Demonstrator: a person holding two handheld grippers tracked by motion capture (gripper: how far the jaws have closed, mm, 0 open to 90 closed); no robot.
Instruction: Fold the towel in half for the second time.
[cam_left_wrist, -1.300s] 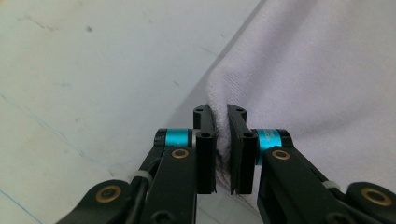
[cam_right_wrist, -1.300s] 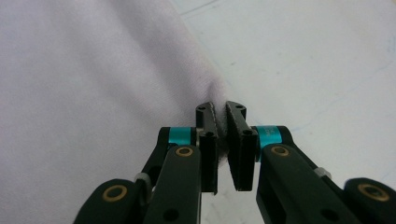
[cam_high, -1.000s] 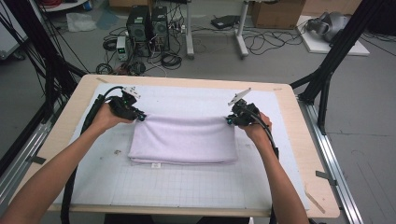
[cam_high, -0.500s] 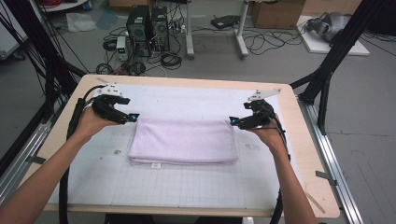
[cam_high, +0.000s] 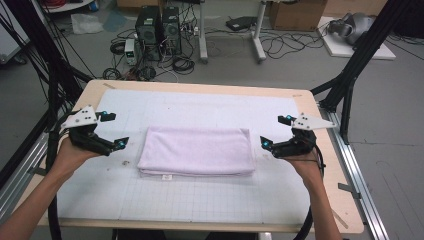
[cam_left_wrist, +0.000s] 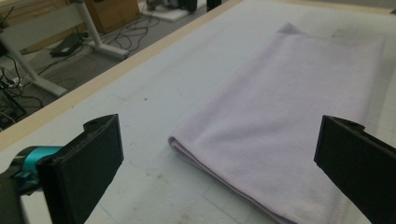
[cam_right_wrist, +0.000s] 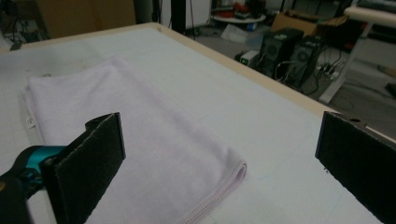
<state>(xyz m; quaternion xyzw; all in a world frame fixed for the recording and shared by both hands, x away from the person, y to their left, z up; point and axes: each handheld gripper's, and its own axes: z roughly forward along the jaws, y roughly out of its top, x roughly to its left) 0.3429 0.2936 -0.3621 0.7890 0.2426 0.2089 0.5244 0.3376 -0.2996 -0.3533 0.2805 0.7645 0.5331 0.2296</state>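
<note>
Folded towel sits centre of the high view: pale lilac terry, soft nap, flat rectangle w/ rounded fold edges and a small white tag at its lower edge. It lies on a white gridded mat, scuffed in spots, over a light wood table w/ rounded corners. Left gripper, mid-left of frame, matte black w/ teal accents and a grey three-cornered plate on top; jaws have just been opening, now spread wide, nothing between them, just beside the towel's left end. Right gripper, mid-right, same build, jaws likewise just opened, empty, near the towel's right end. In both gripper views the pads are flat, dark, slightly grainy blocks.
</note>
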